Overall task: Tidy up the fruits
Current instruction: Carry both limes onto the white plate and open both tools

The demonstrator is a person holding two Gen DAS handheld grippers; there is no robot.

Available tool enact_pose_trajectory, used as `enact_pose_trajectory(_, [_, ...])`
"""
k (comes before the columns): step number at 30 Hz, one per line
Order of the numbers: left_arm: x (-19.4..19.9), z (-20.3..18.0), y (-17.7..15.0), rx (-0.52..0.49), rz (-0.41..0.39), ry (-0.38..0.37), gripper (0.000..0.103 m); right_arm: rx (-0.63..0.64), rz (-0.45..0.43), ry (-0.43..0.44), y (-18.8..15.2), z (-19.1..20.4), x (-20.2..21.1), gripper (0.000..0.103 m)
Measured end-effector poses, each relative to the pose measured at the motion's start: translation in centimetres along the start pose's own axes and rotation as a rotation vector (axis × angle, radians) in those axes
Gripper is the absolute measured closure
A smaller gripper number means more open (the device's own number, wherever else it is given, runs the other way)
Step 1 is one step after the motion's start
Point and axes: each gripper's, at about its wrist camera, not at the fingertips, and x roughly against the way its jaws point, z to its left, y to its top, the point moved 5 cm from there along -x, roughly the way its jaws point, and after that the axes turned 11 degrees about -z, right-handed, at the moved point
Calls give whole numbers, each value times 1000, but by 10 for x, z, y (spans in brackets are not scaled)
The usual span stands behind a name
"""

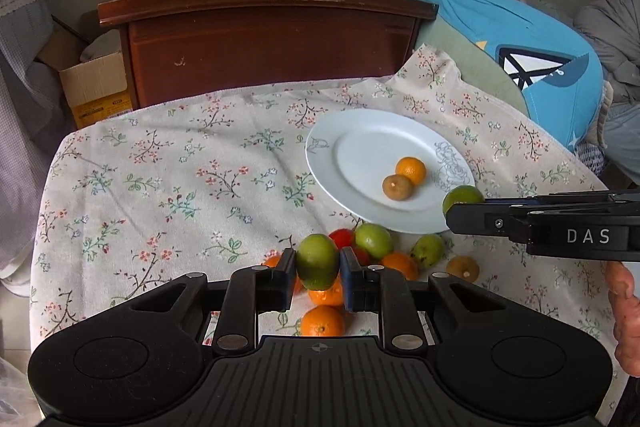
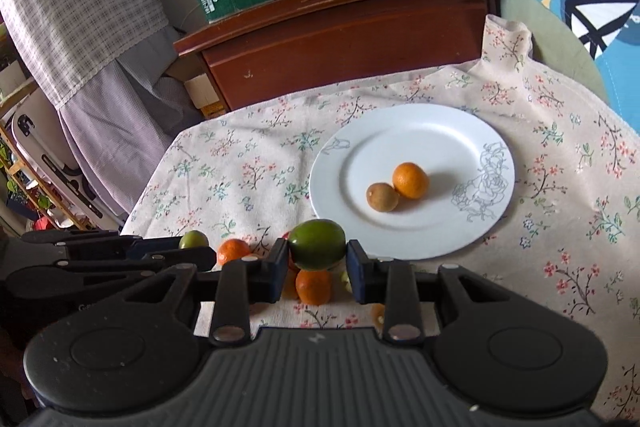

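Green fruit (image 1: 317, 261): clamped across its middle in the left claw (image 1: 318, 277), above the loose pile; long axis upright. Judged light, firm, smooth-skinned and apt to slip.
Second green fruit (image 2: 317, 245): gripped in the right claw (image 2: 318, 263), long axis crosswise, beside the plate (image 2: 436, 123) on the tabletop.

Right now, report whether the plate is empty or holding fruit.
Holding fruit: the plate carries an orange citrus touching a brown fruit; the rest is bare.
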Motion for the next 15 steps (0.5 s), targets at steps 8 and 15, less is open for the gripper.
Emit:
enact_pose_trajectory(8, [-25, -6, 19, 16, -16, -17, 83, -41, -59, -75, 34, -34, -3, 72])
enact_pose_trajectory(15, [-53, -19, 30, 15, -21, -46, 83, -123, -20, -145, 36, -63, -24, 72])
